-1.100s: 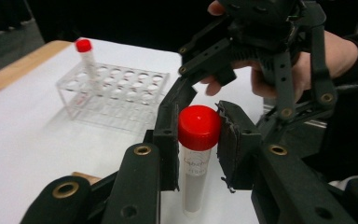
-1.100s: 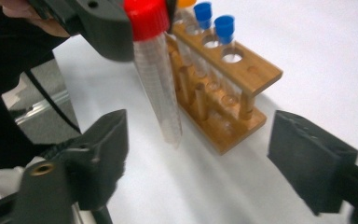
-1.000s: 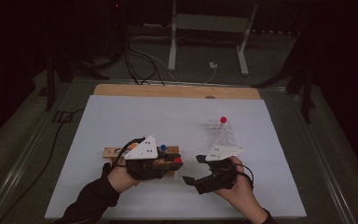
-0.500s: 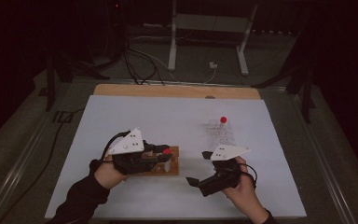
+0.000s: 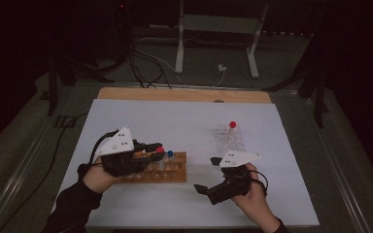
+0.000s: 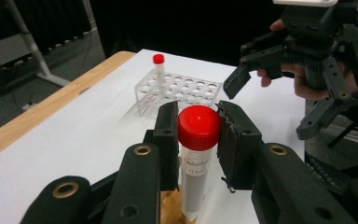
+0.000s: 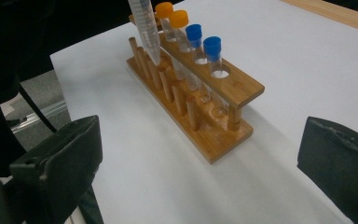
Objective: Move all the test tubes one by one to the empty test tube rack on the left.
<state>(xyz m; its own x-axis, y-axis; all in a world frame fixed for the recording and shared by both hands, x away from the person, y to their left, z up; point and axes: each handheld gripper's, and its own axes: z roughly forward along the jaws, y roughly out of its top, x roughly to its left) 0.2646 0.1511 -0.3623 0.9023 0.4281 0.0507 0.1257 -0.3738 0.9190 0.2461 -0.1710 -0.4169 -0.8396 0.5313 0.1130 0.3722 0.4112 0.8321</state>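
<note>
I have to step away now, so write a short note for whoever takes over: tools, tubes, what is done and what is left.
Left tool: shut on the red-capped tube, held above the wooden rack.
Right tool: open, holding nothing, beside the wooden rack.
Wooden rack: two orange-capped tubes and two blue-capped tubes stand in it.
Clear plastic rack: one red-capped tube stands in a corner hole.
Done: one tube stands in the clear rack; another is gripped.
Left, probably: carry the held tube to the clear rack and set it in, then the others.
</note>
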